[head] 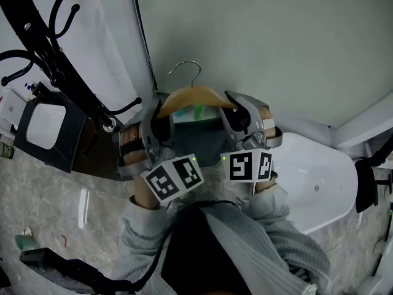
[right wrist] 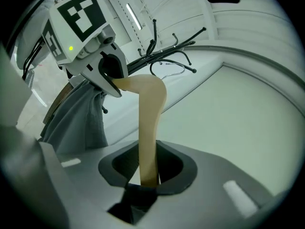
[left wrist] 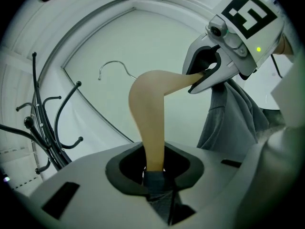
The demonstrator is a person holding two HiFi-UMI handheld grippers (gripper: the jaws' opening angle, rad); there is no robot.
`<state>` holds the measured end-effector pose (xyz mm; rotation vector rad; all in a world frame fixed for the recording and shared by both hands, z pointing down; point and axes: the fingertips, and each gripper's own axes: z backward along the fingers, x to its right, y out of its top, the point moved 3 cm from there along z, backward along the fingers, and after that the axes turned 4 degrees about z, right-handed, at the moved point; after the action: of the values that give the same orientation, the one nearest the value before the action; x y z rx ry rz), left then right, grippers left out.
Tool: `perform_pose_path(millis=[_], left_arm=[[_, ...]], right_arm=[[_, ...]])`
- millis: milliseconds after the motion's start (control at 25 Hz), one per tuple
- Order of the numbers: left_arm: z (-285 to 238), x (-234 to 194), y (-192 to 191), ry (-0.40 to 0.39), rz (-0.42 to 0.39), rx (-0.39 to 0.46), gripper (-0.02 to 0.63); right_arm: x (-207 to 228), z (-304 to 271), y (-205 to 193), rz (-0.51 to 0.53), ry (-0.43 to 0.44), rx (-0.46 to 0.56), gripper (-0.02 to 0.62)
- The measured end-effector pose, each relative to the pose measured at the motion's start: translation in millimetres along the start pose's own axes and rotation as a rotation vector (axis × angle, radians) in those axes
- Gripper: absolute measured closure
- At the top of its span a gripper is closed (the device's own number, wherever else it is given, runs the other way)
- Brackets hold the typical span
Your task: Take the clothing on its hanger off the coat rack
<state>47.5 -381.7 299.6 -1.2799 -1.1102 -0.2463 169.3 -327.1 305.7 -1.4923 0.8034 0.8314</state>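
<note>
Left gripper [left wrist: 153,174]: jaws closed on one end of the hanger [left wrist: 148,109], a pale wooden piece, with a fold of grey cloth pinched under the wood. Right gripper [right wrist: 147,178]: jaws clamped on the opposite end of the same hanger, dark cloth bunched just below the grip. Hanger: arches across from one gripper to the other, so each gripper view shows the other gripper biting the far end. Hook [head: 187,69]: bare metal wire rising from the hanger's crown, ahead of both grippers and midway between them, touching nothing. Garment [head: 198,139]: grey, draped on the hanger, hanging below it in the gap between the two grippers. Coat rack [head: 54,53]: black, with several curved prongs, standing off to the outer side of the left gripper and apart from the hook, so the hanger is off it. Sleeves [head: 265,209]: grey ribbed knit, directly behind the grippers. Wall [head: 276,42]: plain and pale, beyond the hook in front of both grippers.
</note>
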Motion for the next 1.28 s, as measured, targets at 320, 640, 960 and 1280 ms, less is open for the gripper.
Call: perform_pose_path(millis=[320,640,960,1280], left_arm=[[-11,21,-8,-0.037,-0.004,0.013,0.525],[-12,19,-17,-0.035,-0.007,-0.008,0.525],[-11,14,-21,-0.023,-0.009,-0.023,0.525],[-8,8,-22,-0.016,-0.003,-0.023,0.525]], right_arm=[[-15,0,-19,-0.009,-0.007,-0.035,0.509],[-24,-6,-16,-0.021,-0.006,-0.026,0.509],[-26,-10,-11,-0.03,0.002,-0.011,0.509],[-23,-12,-5,-0.016,-0.003,0.002,0.509]])
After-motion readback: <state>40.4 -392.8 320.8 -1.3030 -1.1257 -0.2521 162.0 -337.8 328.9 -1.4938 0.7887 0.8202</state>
